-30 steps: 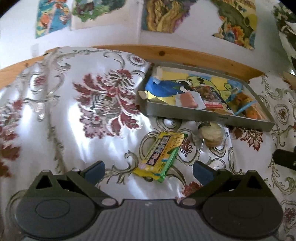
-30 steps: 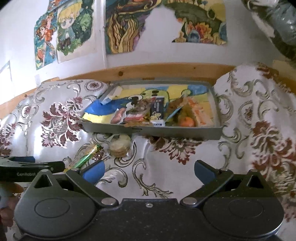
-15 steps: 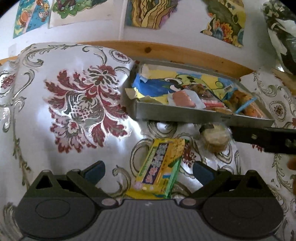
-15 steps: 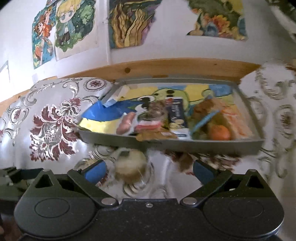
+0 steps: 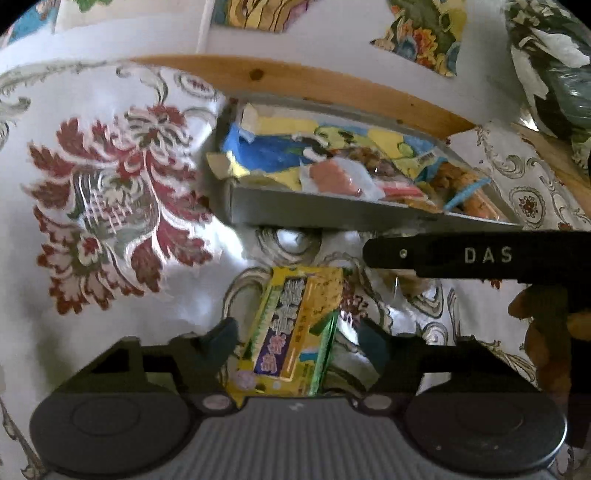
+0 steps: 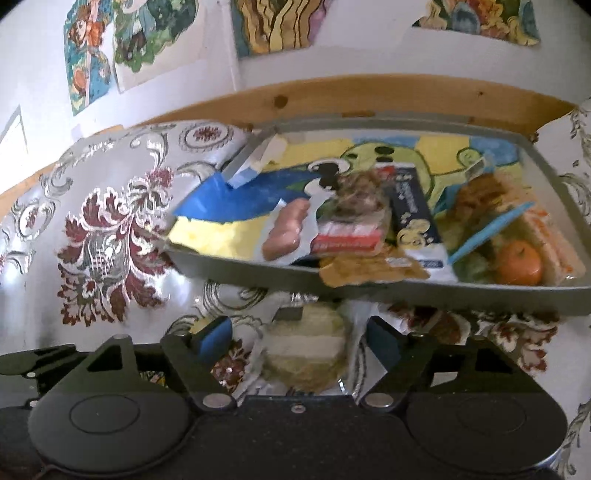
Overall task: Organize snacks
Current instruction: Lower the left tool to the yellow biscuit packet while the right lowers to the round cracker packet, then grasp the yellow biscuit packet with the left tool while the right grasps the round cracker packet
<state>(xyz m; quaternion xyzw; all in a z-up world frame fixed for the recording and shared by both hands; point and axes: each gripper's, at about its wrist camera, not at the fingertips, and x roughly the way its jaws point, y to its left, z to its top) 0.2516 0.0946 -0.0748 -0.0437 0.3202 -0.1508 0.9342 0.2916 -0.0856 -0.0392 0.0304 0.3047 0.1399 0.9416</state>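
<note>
While your left gripper (image 5: 295, 341) stands spread wide, the yellow snack packet (image 5: 291, 332) lies flat on the floral cloth (image 5: 110, 206) right between its two fingers, its long side running away from you toward the grey tray (image 5: 314, 212); neither blue pad touches the wrapper that you can see. Your right gripper (image 6: 299, 341) is likewise spread, with the round cake in clear wrap (image 6: 304, 349) sitting between its fingers, close to the gripper body, and a gap shows on each side of the cake. In the left view, the black side of your right gripper (image 5: 480, 256) crosses just beyond the packet, below the tray's near wall, hiding most of the cake. The tray (image 6: 369, 288) rests on the cloth just past both snacks and already holds a pink sausage in clear wrap (image 6: 284, 230), a red-labelled pack (image 6: 347, 236), a dark blue packet (image 6: 410, 206), an orange fruit (image 6: 519, 262) and a light blue stick (image 6: 491, 234). Behind the tray runs a wooden rail (image 6: 369, 94) beneath a white wall with colourful drawings (image 6: 273, 26).
</note>
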